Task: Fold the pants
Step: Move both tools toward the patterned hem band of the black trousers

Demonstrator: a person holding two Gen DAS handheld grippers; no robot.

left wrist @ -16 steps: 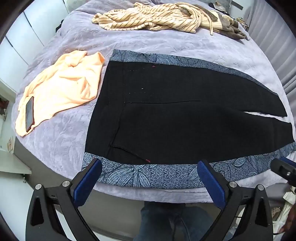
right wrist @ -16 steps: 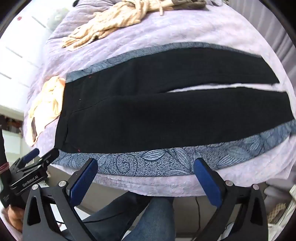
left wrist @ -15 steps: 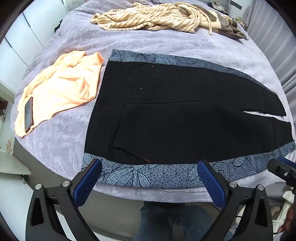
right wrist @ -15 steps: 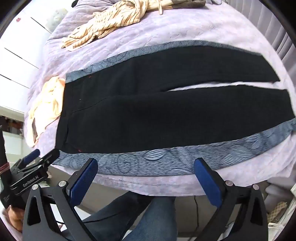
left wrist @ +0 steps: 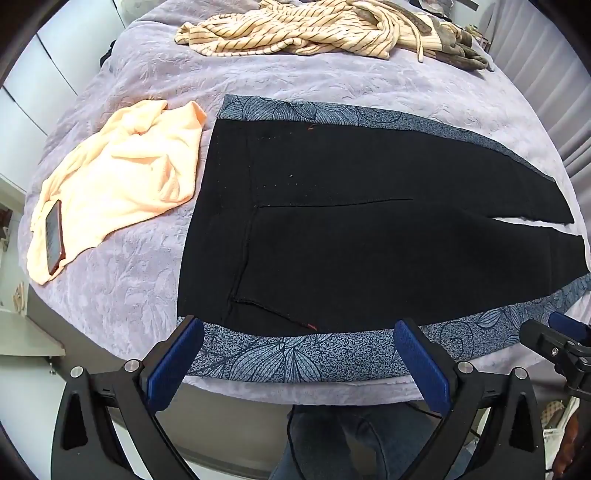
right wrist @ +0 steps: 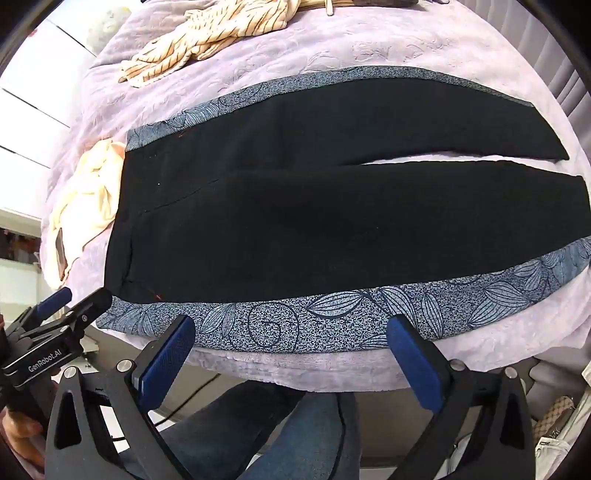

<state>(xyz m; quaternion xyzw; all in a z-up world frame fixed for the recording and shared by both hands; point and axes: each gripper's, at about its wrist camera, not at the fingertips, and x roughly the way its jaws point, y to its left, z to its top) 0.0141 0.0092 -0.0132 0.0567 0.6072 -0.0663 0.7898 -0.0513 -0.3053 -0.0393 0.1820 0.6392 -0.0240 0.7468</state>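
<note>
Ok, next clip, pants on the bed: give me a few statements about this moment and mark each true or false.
1. The pants lie spread flat on the bedspread, both legs side by side. True.
2. The left tongs are shut on the patterned side stripe. False: they are open and hold nothing.
3. A phone lies on the peach garment beside the waistband. True.
4. The right tongs grip a pant leg. False: they are open, near the patterned edge, holding nothing.
5. The striped garment is folded on top of the pants. False: it lies crumpled beyond them, apart.
</note>
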